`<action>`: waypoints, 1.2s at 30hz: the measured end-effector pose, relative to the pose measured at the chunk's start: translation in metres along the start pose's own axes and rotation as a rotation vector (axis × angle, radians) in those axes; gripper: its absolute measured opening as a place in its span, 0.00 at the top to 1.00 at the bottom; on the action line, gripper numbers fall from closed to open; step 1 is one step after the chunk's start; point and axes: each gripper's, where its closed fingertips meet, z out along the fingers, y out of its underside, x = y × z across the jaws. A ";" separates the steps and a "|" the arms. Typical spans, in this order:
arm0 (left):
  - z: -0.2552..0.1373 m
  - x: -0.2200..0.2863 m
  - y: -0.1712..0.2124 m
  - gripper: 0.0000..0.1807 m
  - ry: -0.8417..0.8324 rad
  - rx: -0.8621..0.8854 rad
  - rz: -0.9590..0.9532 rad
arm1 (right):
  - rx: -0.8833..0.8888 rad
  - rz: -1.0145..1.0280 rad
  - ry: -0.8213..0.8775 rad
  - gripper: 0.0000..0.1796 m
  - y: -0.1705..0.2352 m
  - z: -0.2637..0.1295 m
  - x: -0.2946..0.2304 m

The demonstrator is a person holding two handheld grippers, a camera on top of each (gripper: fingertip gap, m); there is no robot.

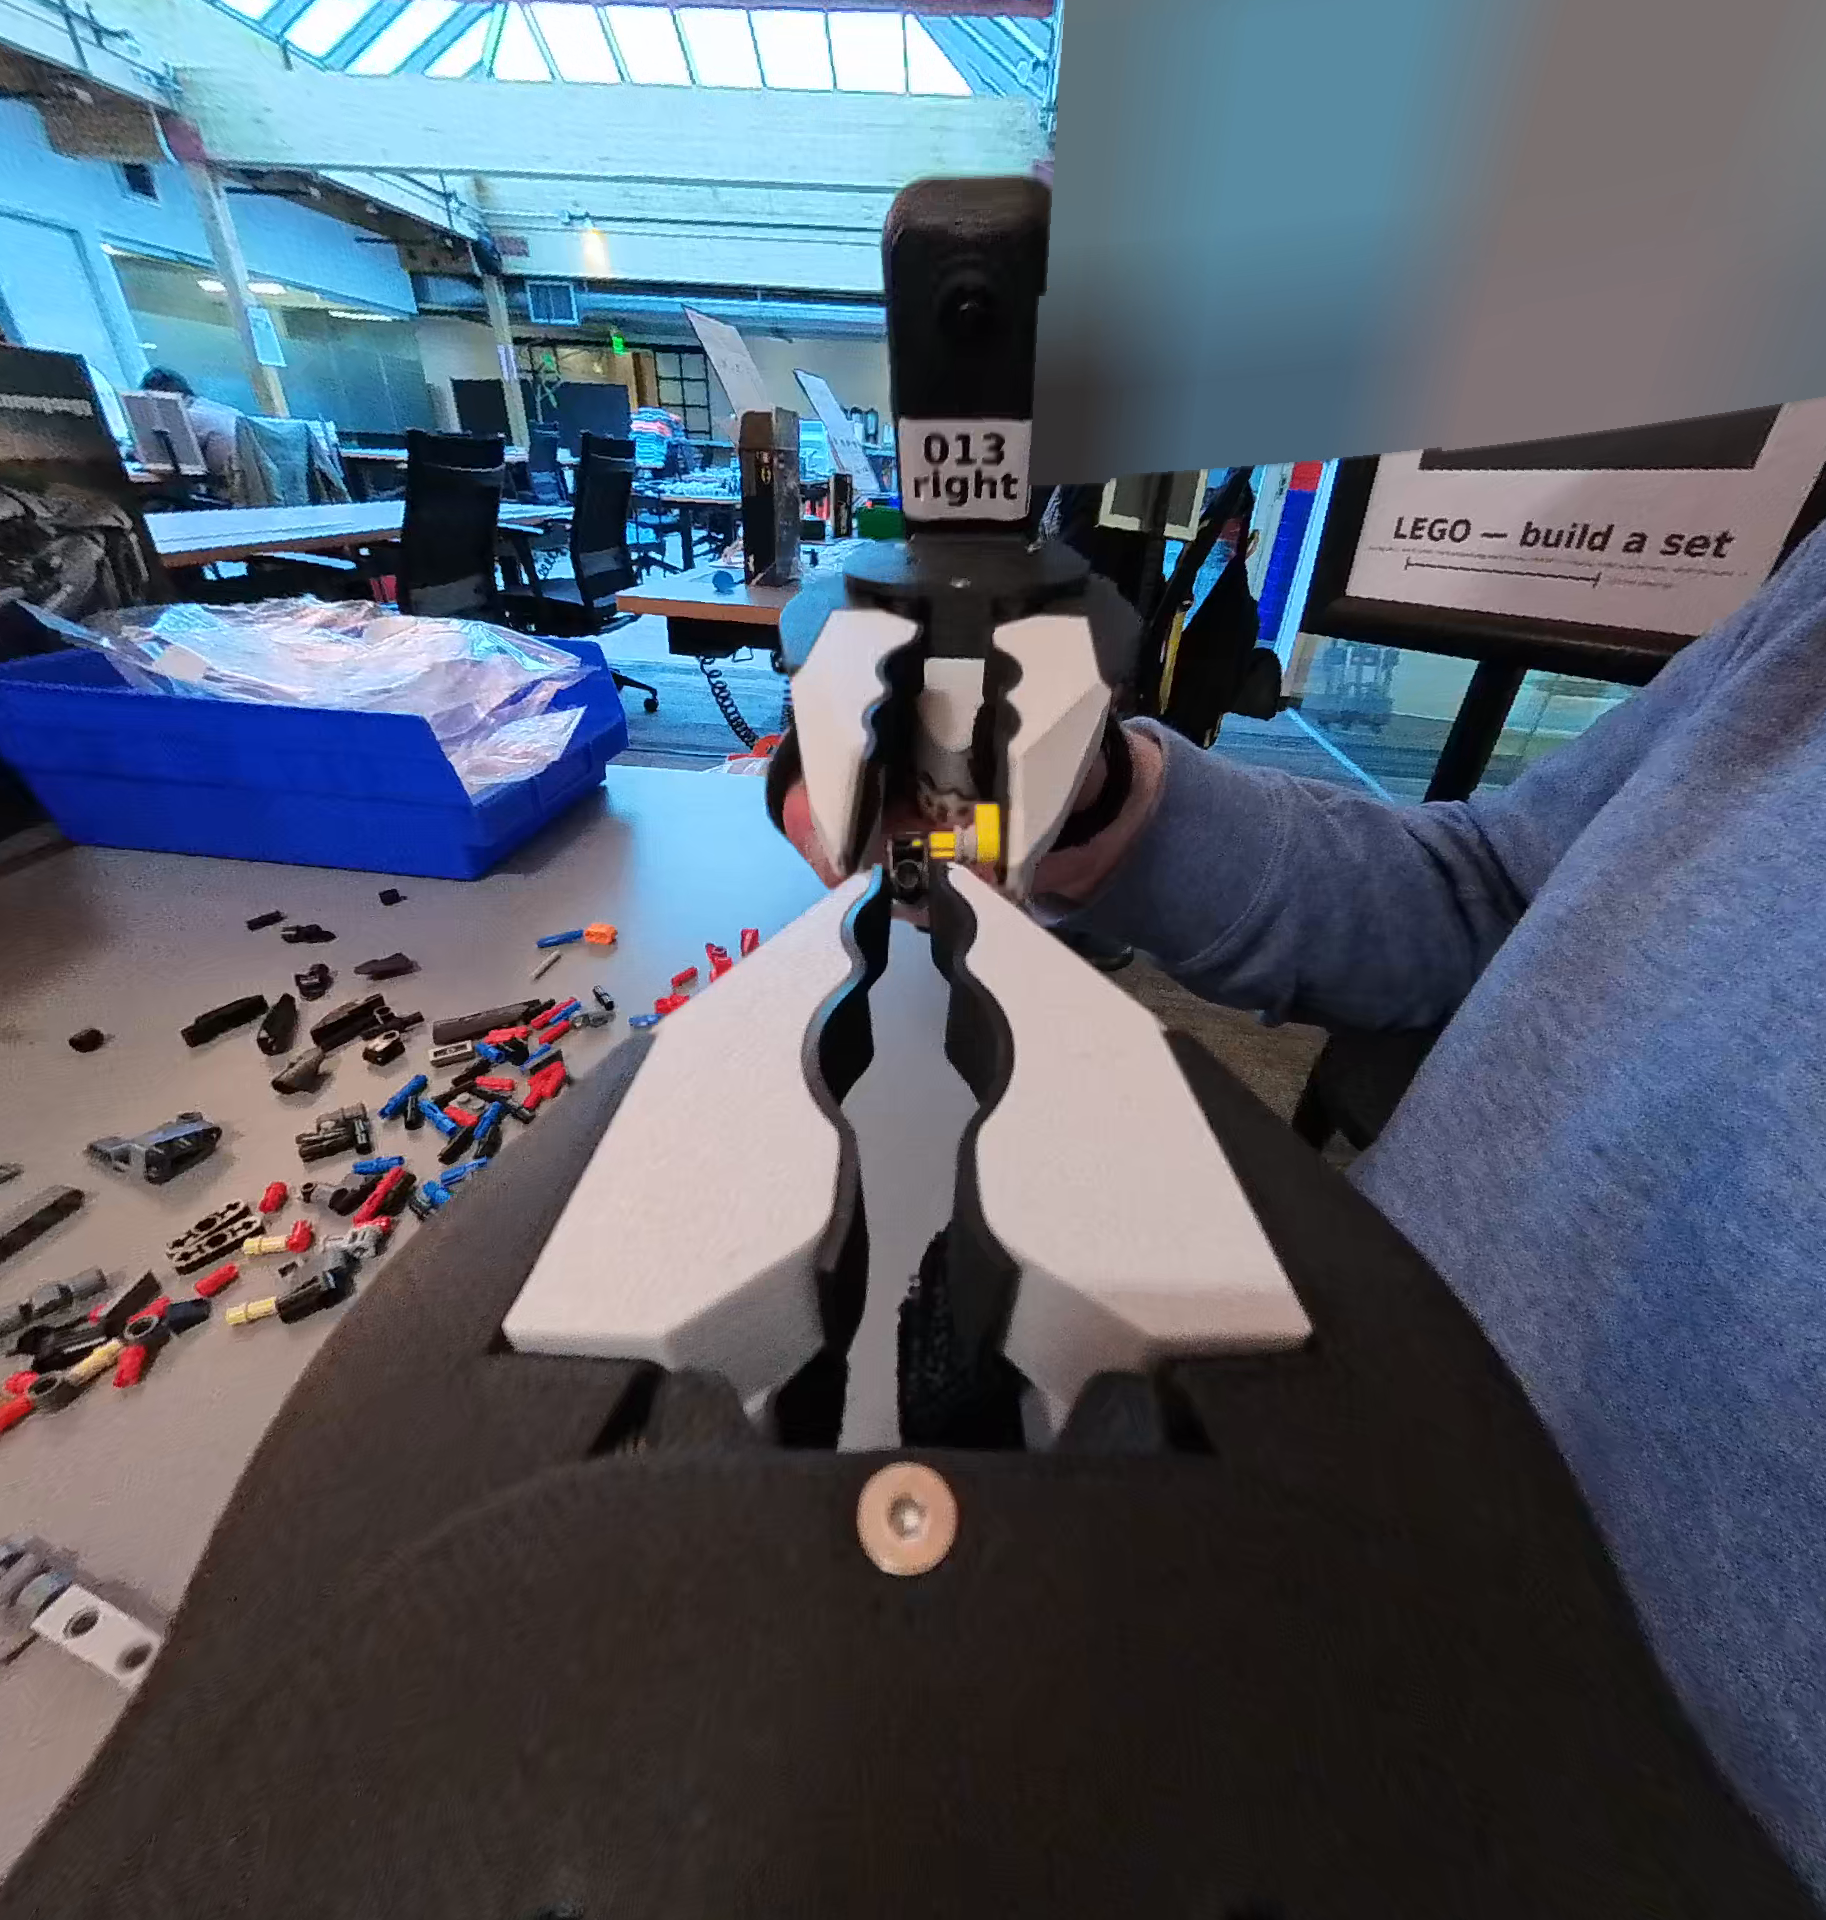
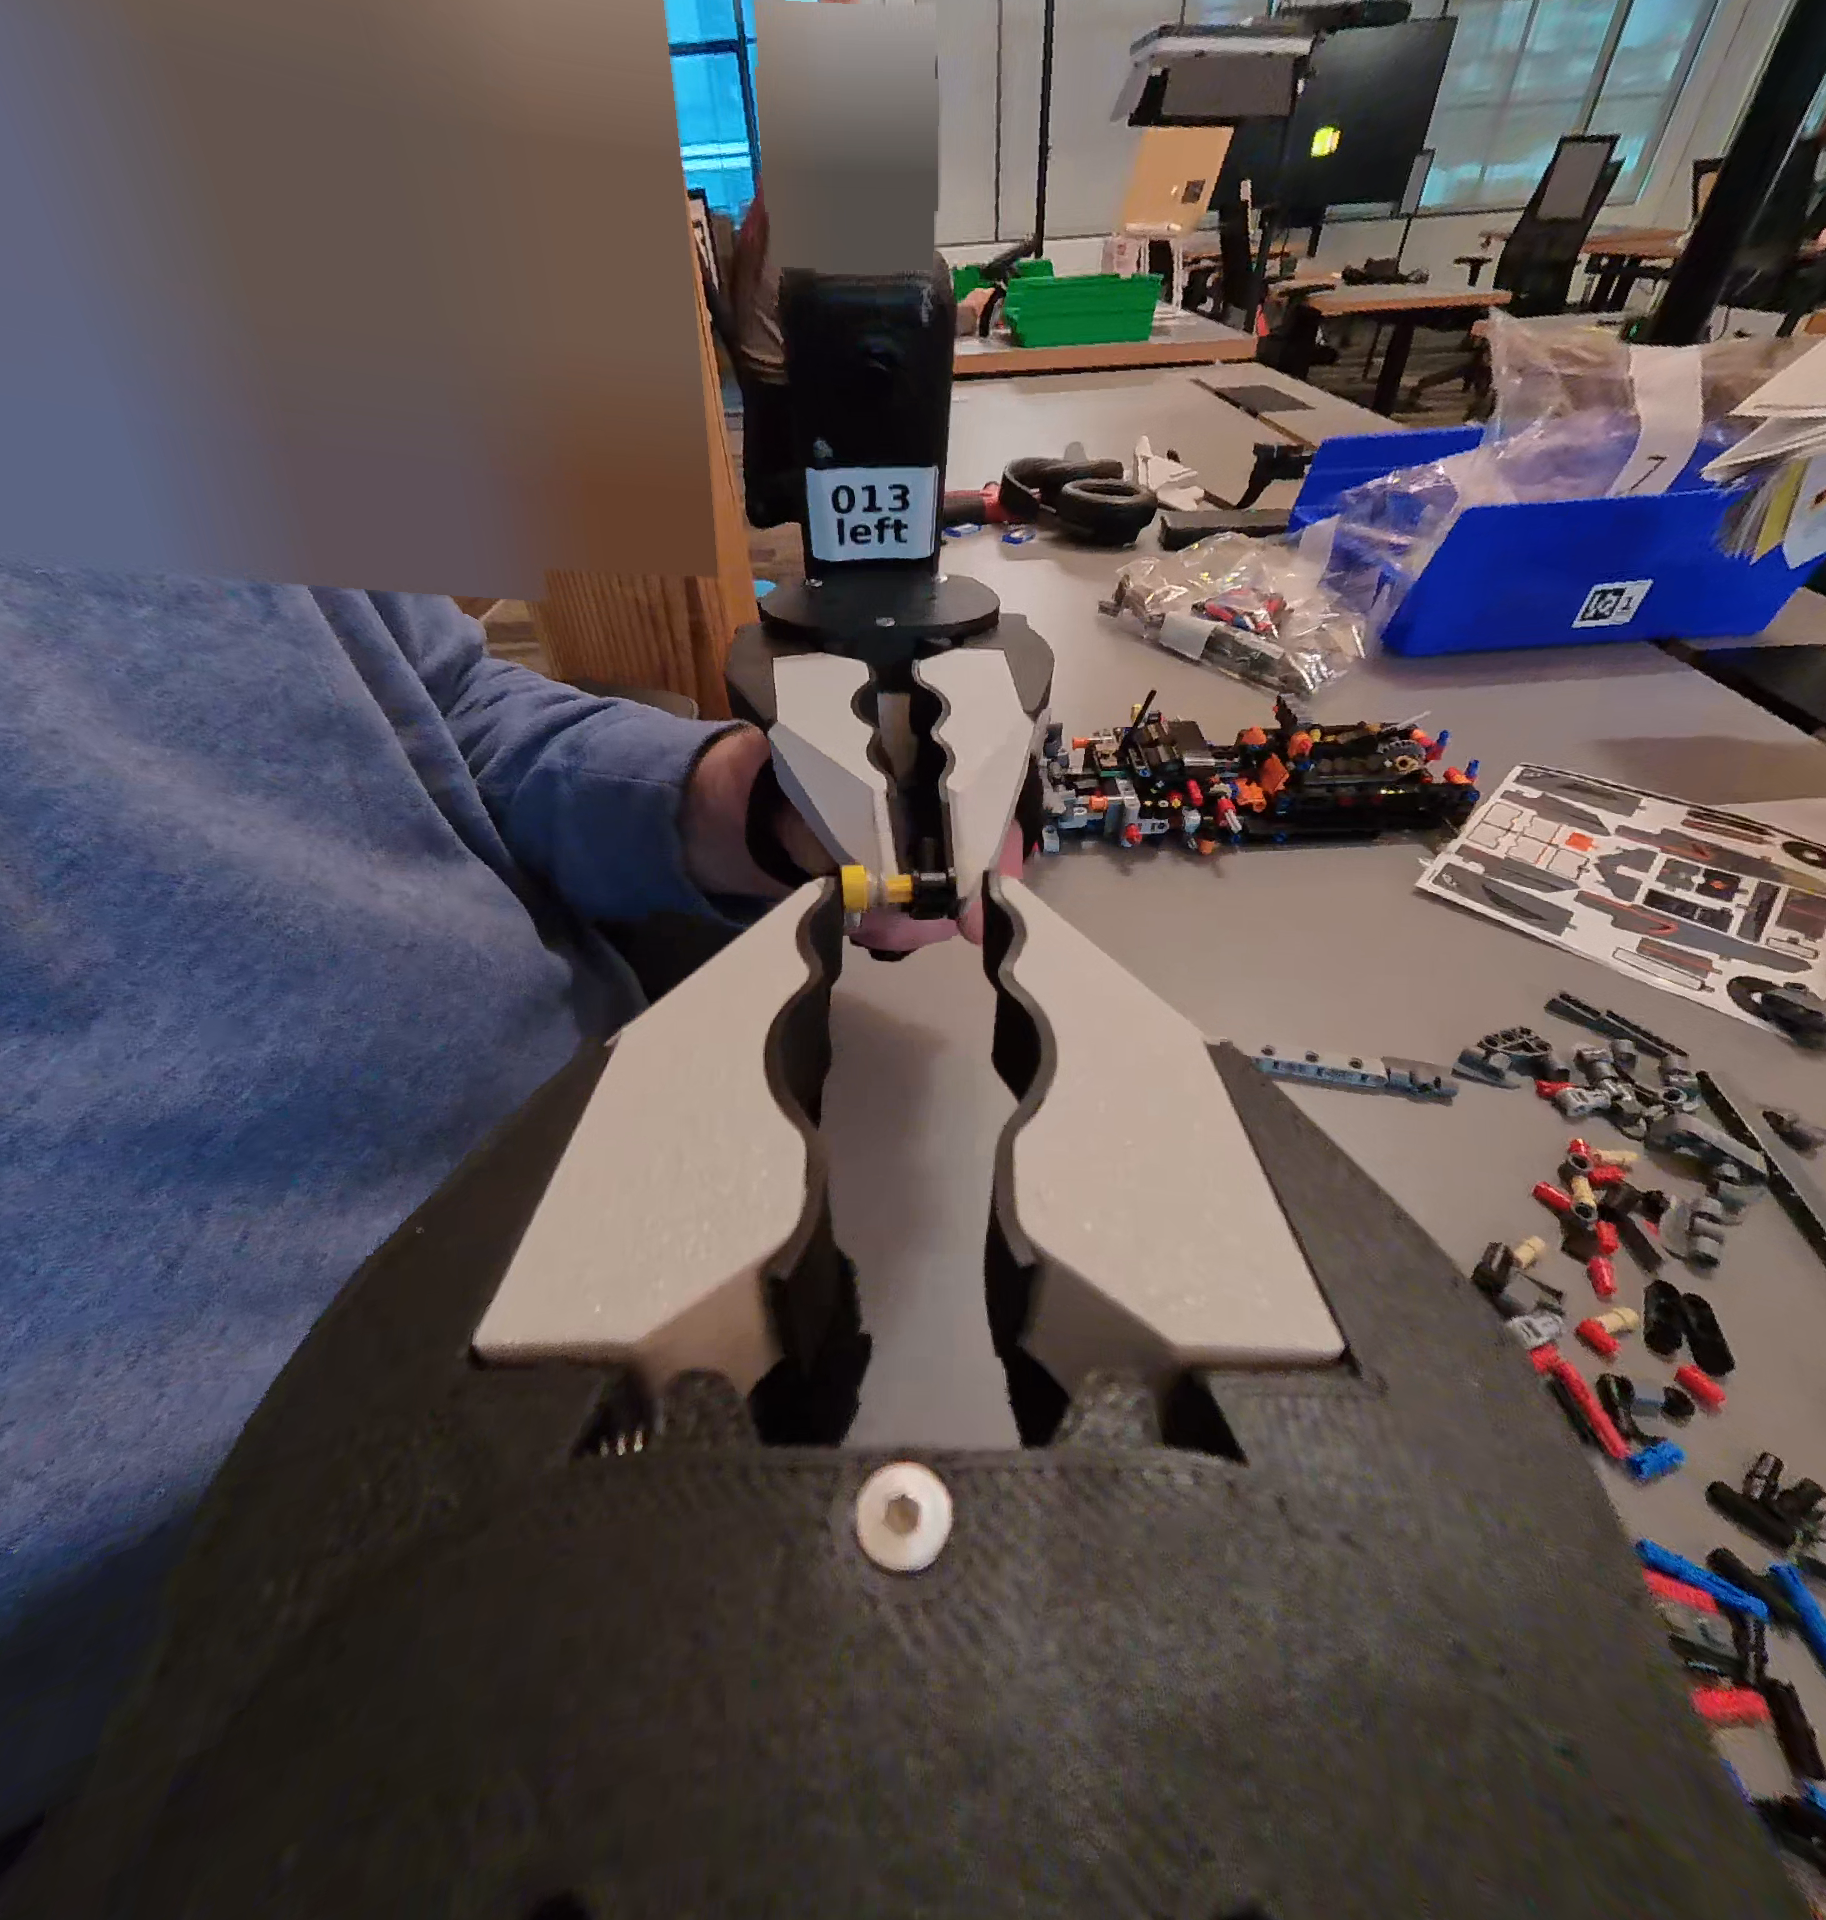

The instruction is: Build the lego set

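Note:
My two grippers meet tip to tip above the grey table. My left gripper [image 1: 911,883] is shut on a small black Lego connector [image 1: 904,873] with a yellow pin and bush [image 1: 969,844] sticking out sideways. It also shows in the right wrist view [image 2: 928,875], holding the black connector [image 2: 932,888] and yellow pin [image 2: 873,888]. My right gripper [image 2: 914,896] is open, its fingertips flanking this small assembly; the yellow bush lies against one fingertip. A partly built black chassis [image 2: 1262,784] lies on the table beyond.
Loose black, red, blue and grey pieces [image 1: 369,1122] lie scattered on the table [image 1: 628,831], also in the right wrist view [image 2: 1657,1247]. A blue bin [image 1: 296,758] holds plastic bags. A sticker sheet [image 2: 1636,883], a bag of parts [image 2: 1221,613] and tyres [image 2: 1096,504] lie nearby. My left and right fingertips are right by each other.

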 end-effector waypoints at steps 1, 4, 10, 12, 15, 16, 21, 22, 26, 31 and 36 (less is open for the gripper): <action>0.000 0.002 -0.001 0.97 0.008 0.005 0.003 | -0.002 -0.003 -0.006 0.87 0.001 0.001 -0.001; 0.000 0.003 -0.003 0.97 0.005 -0.005 0.028 | 0.015 -0.010 -0.013 0.88 0.000 0.001 -0.004; 0.002 0.009 -0.006 0.97 0.022 -0.016 0.060 | 0.064 0.036 -0.057 0.88 -0.004 -0.002 -0.010; 0.003 0.010 -0.006 0.97 0.021 -0.024 0.073 | 0.078 0.040 -0.064 0.88 -0.005 -0.003 -0.011; 0.003 0.012 -0.007 0.97 0.026 -0.031 0.083 | 0.081 0.043 -0.066 0.88 -0.006 -0.004 -0.012; 0.004 0.013 -0.007 0.97 0.031 -0.031 0.084 | 0.082 0.041 -0.070 0.87 -0.006 -0.004 -0.013; 0.005 0.015 -0.008 0.97 0.032 -0.043 0.103 | 0.080 0.031 -0.069 0.89 -0.007 -0.006 -0.015; 0.005 0.015 -0.008 0.97 0.030 -0.048 0.108 | 0.081 0.028 -0.072 0.89 -0.006 -0.007 -0.015; 0.005 0.015 -0.008 0.97 0.020 -0.066 0.133 | 0.081 0.020 -0.071 0.89 -0.006 -0.007 -0.016; 0.004 0.018 -0.010 0.97 0.020 -0.089 0.163 | 0.071 0.024 -0.084 0.89 -0.008 -0.006 -0.019; 0.004 0.021 -0.013 0.97 0.015 -0.116 0.220 | 0.083 0.013 -0.106 0.90 -0.012 -0.008 -0.023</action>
